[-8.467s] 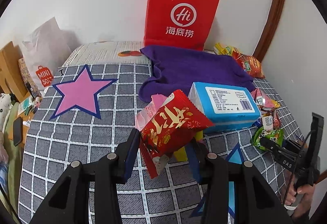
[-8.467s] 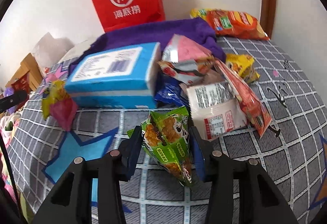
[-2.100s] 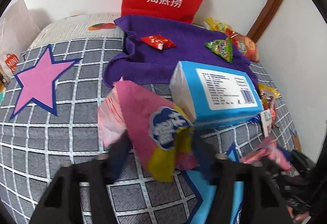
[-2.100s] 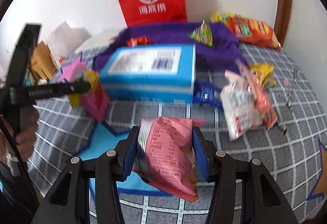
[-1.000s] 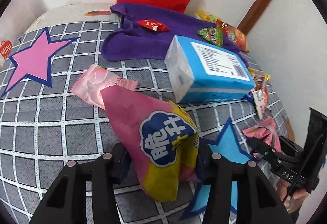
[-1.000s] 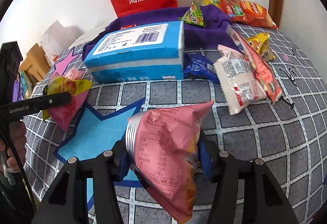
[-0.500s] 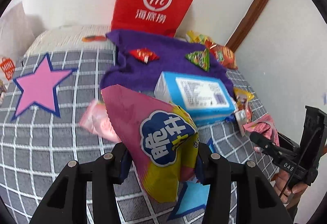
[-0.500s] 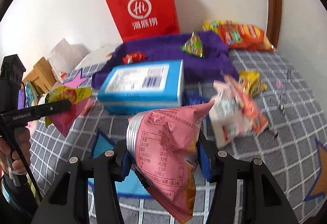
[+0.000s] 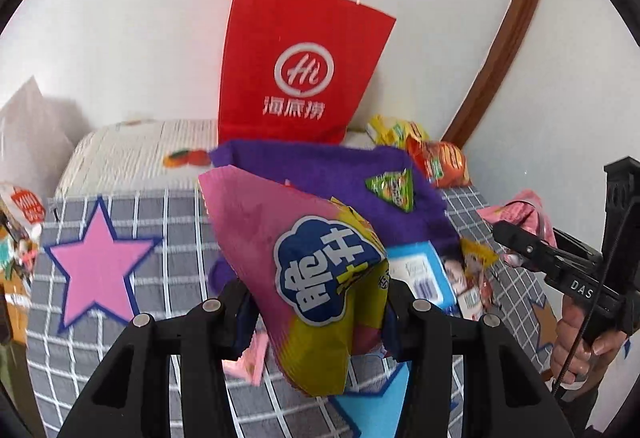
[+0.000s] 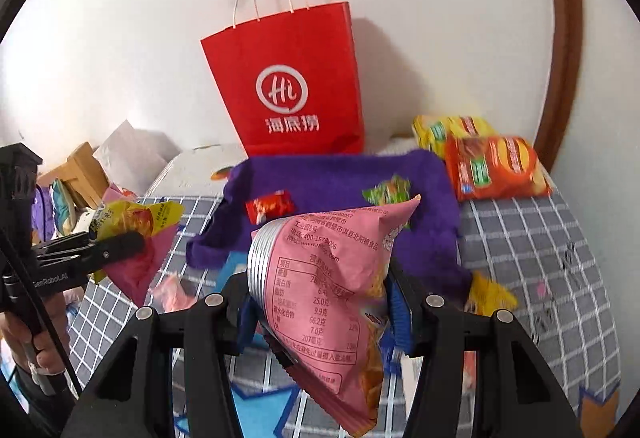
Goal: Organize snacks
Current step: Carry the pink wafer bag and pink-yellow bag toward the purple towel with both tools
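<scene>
L gripper is clamping a pink-yellow snack bag, R gripper is squeezing a pink chip bag; both bags are hanging above the checked bedspread, w/ purple cloth & red paper bag beyond.

Two grippers, each clamping one snack bag: pink-yellow bag and pink bag. One red paper bag at twelve o'clock. One purple cloth, bearing two small packets.
</scene>
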A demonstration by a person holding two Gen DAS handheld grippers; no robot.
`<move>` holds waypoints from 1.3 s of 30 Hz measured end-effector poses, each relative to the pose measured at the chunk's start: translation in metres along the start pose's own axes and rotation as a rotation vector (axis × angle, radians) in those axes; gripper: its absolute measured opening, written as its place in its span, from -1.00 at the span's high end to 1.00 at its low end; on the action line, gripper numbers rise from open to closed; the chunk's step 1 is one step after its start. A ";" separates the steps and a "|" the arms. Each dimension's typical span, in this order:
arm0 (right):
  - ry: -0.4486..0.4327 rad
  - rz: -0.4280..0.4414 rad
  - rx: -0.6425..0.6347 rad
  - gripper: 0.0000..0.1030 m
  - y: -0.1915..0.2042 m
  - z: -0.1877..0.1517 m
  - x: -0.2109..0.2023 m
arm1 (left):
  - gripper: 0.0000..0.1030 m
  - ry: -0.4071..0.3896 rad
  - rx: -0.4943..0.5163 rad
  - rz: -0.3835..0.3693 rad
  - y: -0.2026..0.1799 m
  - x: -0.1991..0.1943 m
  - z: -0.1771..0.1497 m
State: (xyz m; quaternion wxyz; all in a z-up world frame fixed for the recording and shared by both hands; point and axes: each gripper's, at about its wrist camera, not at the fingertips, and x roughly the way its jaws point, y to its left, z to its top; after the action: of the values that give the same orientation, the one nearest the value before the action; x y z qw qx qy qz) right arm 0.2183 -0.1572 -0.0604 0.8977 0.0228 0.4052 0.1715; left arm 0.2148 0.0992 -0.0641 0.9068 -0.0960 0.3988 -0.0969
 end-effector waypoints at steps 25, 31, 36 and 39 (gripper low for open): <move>0.039 0.086 -0.033 -0.04 0.001 0.105 0.109 | 0.08 0.009 -0.067 0.107 0.019 0.080 0.094; 0.099 0.059 -0.054 -0.04 -0.009 0.094 0.146 | 0.08 0.050 -0.073 0.123 0.029 0.096 0.089; 0.155 0.081 -0.049 -0.04 -0.016 0.087 0.152 | 0.08 0.076 -0.065 0.139 0.028 0.103 0.087; 0.160 0.074 -0.058 -0.04 -0.021 0.086 0.148 | 0.08 0.066 -0.059 0.139 0.026 0.100 0.088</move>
State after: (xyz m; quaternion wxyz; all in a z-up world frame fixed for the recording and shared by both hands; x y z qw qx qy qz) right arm 0.3781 -0.1197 -0.1135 0.8559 -0.0019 0.4692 0.2174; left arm 0.3489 0.1078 -0.0831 0.8945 -0.0914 0.4369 -0.0252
